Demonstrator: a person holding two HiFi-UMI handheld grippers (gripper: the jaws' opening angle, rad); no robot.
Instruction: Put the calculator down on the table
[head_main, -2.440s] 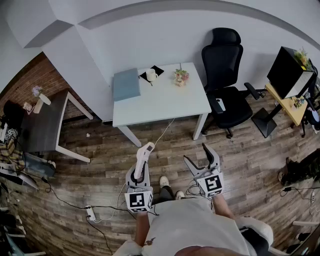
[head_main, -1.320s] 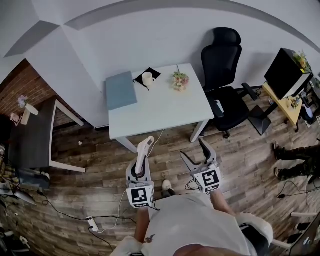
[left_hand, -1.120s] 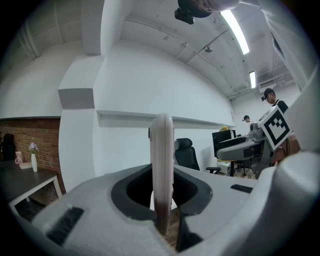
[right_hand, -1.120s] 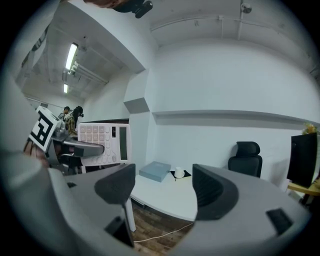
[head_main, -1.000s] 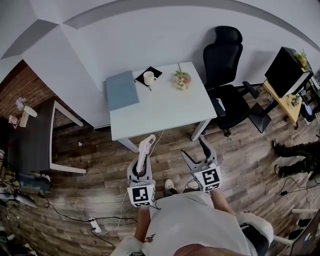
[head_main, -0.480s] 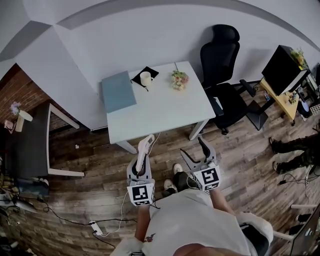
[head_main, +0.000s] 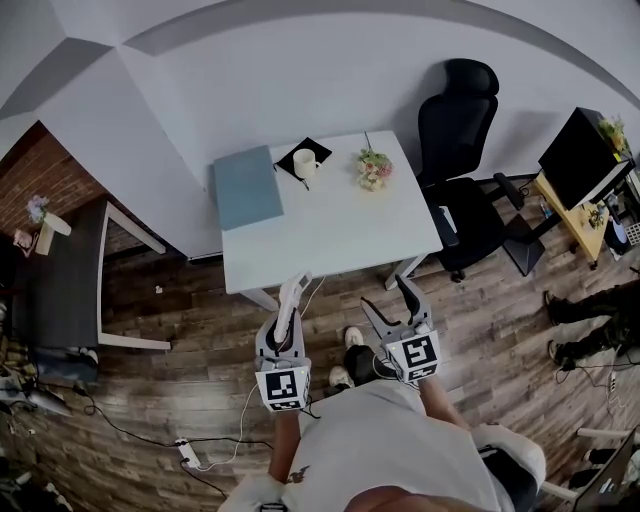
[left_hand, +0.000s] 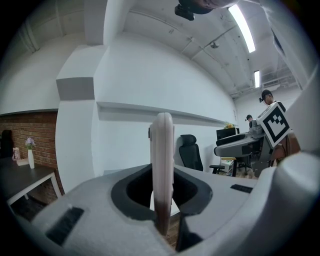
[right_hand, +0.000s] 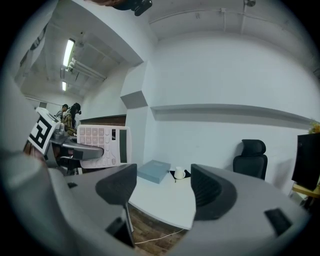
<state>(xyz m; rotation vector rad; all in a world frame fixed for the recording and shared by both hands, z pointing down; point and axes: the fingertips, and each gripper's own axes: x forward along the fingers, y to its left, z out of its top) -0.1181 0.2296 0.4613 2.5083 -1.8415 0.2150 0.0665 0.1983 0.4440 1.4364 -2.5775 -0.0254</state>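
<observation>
My left gripper (head_main: 287, 308) is shut on a pale pink-white calculator (head_main: 290, 297), held on edge and sticking out past the jaws. In the left gripper view the calculator (left_hand: 162, 165) stands upright as a thin slab clamped between the jaws. The right gripper view shows its keypad face (right_hand: 102, 145) at the left, held by the other gripper. My right gripper (head_main: 394, 304) stands open with nothing between its fingers. Both grippers hover over the wooden floor just short of the near edge of the white table (head_main: 330, 230).
On the table lie a grey-blue book (head_main: 247, 187), a white mug (head_main: 306, 160) on a black mat, and a small flower pot (head_main: 374, 168). A black office chair (head_main: 465, 190) stands to the right. A dark side table (head_main: 60, 275) sits at the left. A cable runs across the floor.
Both grippers have moved forward toward the table's near edge. The calculator stays clamped in the left gripper, and the right jaws stay open.
</observation>
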